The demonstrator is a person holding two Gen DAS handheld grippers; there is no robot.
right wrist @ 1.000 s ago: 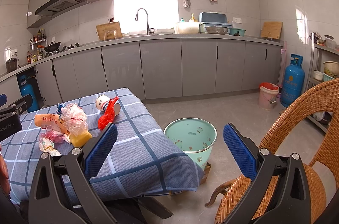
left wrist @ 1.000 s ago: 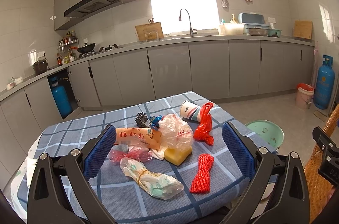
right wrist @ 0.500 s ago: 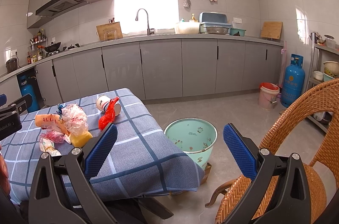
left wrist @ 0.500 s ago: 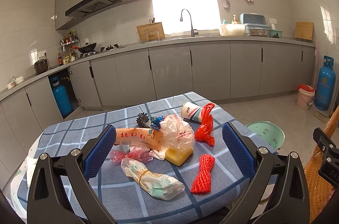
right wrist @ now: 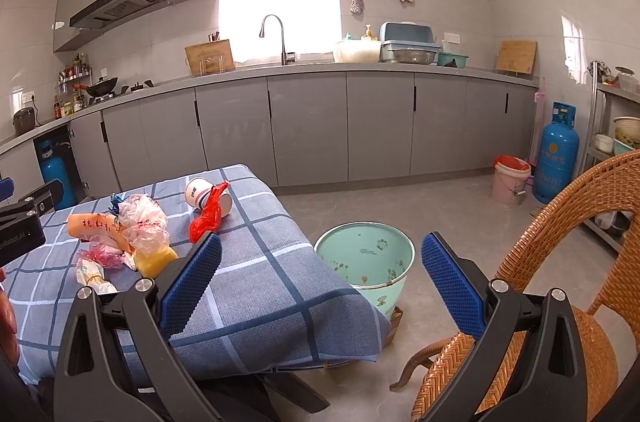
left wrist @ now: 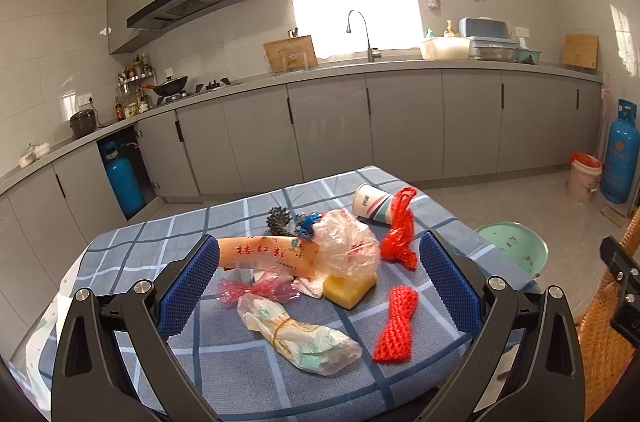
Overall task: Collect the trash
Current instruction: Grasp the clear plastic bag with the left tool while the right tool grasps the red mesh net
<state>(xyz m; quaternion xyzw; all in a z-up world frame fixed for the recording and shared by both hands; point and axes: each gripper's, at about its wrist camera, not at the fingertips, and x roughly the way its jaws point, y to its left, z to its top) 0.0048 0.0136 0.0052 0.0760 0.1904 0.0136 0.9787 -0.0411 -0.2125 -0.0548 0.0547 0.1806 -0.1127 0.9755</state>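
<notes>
Your left gripper [left wrist: 318, 276] gapes empty above the trash pile [left wrist: 320, 262]; your right gripper [right wrist: 320, 276], also spread empty, faces the green bin [right wrist: 366, 258].

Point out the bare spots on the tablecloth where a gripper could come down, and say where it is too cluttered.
Bare cloth lies on the table's right part, between the red plastic bag and the edge above the green bin, and at the far left corner behind the orange packet. The middle is crowded: clear bag, yellow block, paper cup, red net.
</notes>
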